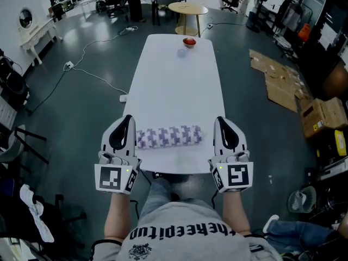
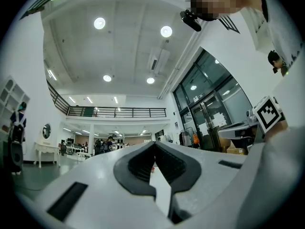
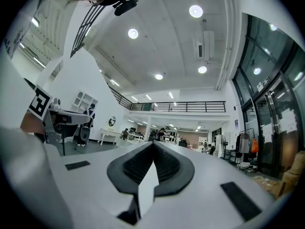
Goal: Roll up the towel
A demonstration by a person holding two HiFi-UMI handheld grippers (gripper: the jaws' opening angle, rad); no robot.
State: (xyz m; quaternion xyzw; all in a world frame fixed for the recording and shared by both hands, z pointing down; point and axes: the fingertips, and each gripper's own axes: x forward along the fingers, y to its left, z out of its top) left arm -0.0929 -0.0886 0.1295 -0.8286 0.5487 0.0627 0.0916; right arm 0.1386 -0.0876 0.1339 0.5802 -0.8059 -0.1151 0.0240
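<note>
– Towel (image 1: 169,137) first: where is it, and is anything holding it?

– It lies as a roll across the near end of the white table (image 1: 179,86), between the two claws and touching neither. The left claw (image 1: 127,118) and the right claw (image 1: 220,119) each have their jaws pressed together with nothing between them.

– So what could go wrong?

– Nothing pins the roll, so I'd guess the loose outer end could spring back and slacken it. It also sits close to the table's near edge. A claw swinging inward could nudge it off toward the person's lap.

– Anything in the way further out?

– Not close by; the middle of the table is bare. At the far end stands a red bowl (image 1: 189,42) with a small pale thing (image 1: 182,52) beside it, which I can't identify. Both are well apart from the roll. Beyond the table is a round wooden table (image 1: 187,8). Flat cardboard (image 1: 277,80) lies on the floor to the right and a cable (image 1: 92,75) to the left.
</note>
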